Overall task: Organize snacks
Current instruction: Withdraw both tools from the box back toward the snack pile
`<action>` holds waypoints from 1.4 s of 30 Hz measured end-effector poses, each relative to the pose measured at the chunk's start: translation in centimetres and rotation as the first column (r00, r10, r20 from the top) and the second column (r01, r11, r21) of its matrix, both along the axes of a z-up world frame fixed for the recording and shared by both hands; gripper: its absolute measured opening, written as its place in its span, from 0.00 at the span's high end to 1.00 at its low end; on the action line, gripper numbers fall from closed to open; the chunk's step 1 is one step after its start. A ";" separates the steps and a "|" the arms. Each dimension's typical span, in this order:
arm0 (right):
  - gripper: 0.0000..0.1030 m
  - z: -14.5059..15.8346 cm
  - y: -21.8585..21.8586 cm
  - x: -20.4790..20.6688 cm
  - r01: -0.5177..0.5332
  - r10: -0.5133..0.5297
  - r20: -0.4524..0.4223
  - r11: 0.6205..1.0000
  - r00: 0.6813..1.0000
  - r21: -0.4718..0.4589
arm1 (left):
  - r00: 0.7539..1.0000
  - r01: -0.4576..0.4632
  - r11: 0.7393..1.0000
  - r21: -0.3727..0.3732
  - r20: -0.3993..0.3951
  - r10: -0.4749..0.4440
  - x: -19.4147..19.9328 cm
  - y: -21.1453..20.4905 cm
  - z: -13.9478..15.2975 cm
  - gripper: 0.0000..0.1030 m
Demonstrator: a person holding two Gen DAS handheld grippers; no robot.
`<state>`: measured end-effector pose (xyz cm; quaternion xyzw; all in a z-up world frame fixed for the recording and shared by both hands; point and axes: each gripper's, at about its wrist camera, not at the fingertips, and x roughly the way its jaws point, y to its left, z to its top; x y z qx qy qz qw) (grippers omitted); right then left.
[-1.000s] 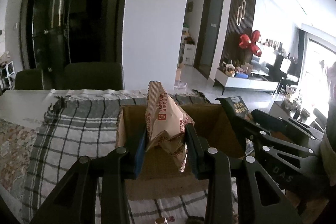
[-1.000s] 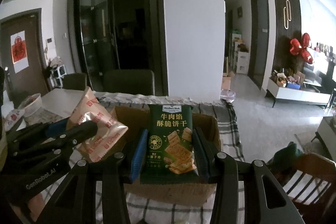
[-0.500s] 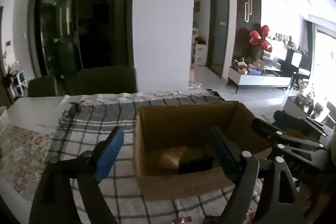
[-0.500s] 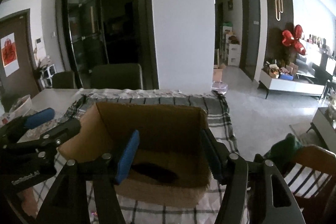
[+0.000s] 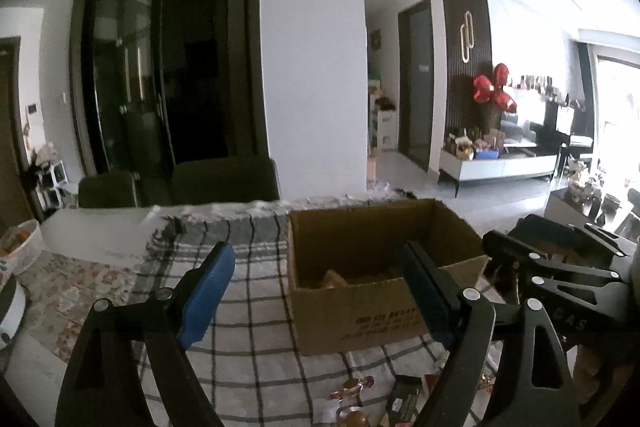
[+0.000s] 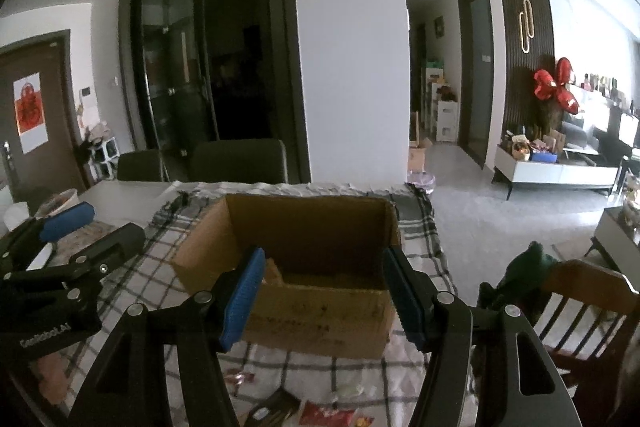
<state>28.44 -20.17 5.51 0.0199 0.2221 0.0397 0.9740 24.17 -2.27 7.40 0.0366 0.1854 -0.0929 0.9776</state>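
A brown cardboard box (image 5: pixel 360 323) stands open on a checked tablecloth (image 5: pixel 248 307); it also shows in the right wrist view (image 6: pixel 320 323). A tan snack pack (image 5: pixel 336 277) lies inside it, glimpsed too in the right wrist view (image 6: pixel 274 273). My left gripper (image 5: pixel 316 287) is open and empty, near the box's front left. My right gripper (image 6: pixel 320 299) is open and empty, in front of the box. Several small snack packs (image 5: pixel 400 395) lie on the cloth below the grippers, and in the right wrist view (image 6: pixel 328 415).
Dark chairs (image 5: pixel 224 183) stand behind the table. A white basket (image 5: pixel 20 243) sits at the far left. A wooden chair (image 6: pixel 580 311) with a green cloth (image 6: pixel 524 267) is at the right. A white pillar (image 6: pixel 348 67) rises beyond the table.
Both grippers opened and dropped their packs, the tan biscuit pack and the green cracker pack, into the box. Both then drew back and up from the box.
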 end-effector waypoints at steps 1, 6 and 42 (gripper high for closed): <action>0.40 0.0 0.2 -0.5 -0.001 0.001 0.004 1.000 1.000 -0.002 | 1.000 0.000 1.000 0.007 0.007 -0.001 -0.4 0.2 0.0 0.18; 0.40 -0.2 1.0 -3.0 -0.008 0.008 0.015 1.000 1.000 -0.005 | 1.000 -0.009 1.000 0.028 0.004 0.009 -2.6 1.0 -0.4 0.16; 0.40 -12.2 3.0 -11.6 -0.038 0.023 -0.269 0.998 0.963 -0.052 | 0.949 -0.019 0.997 0.075 -0.312 0.042 -10.4 2.4 -13.4 0.18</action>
